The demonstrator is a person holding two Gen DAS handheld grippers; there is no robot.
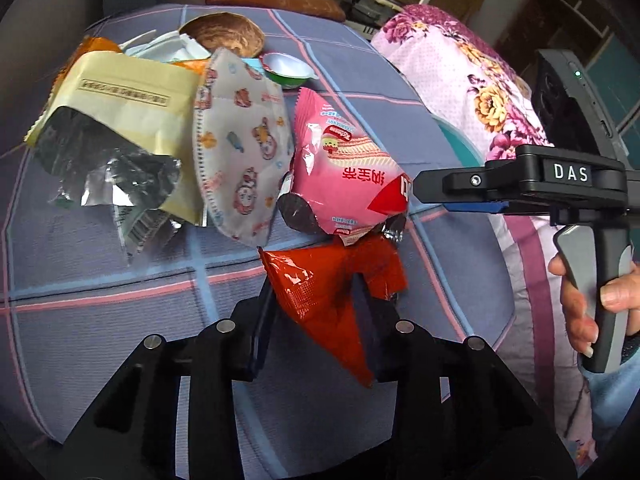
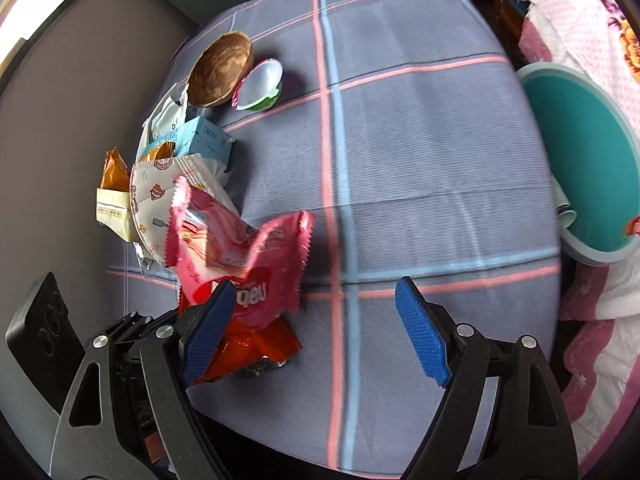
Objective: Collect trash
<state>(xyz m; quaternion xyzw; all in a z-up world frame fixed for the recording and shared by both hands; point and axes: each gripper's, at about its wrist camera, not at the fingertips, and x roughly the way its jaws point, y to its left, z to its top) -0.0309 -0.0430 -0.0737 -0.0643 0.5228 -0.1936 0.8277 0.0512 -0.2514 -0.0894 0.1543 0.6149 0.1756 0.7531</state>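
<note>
My left gripper (image 1: 316, 304) is shut on a red wrapper (image 1: 320, 292) and holds it just above the checked tablecloth (image 1: 120, 320). The red wrapper also shows in the right wrist view (image 2: 256, 348). A pink snack wrapper (image 1: 344, 176) lies just beyond it, seen too in the right wrist view (image 2: 240, 256). My right gripper (image 2: 316, 336) is open and empty, its left finger beside the pink wrapper. It also shows in the left wrist view (image 1: 460, 196), reaching in from the right. A child's face mask (image 1: 240, 148), a cream pouch (image 1: 132, 100) and a foil wrapper (image 1: 108, 176) lie to the left.
A teal basin (image 2: 588, 164) sits off the table's right edge, with a bit of trash in it. A brown shell bowl (image 2: 220, 70), a small white and green cup (image 2: 260, 86), a light blue carton (image 2: 204, 140) and an orange wrapper (image 2: 114, 172) lie at the far left. A floral quilt (image 1: 460, 80) lies right.
</note>
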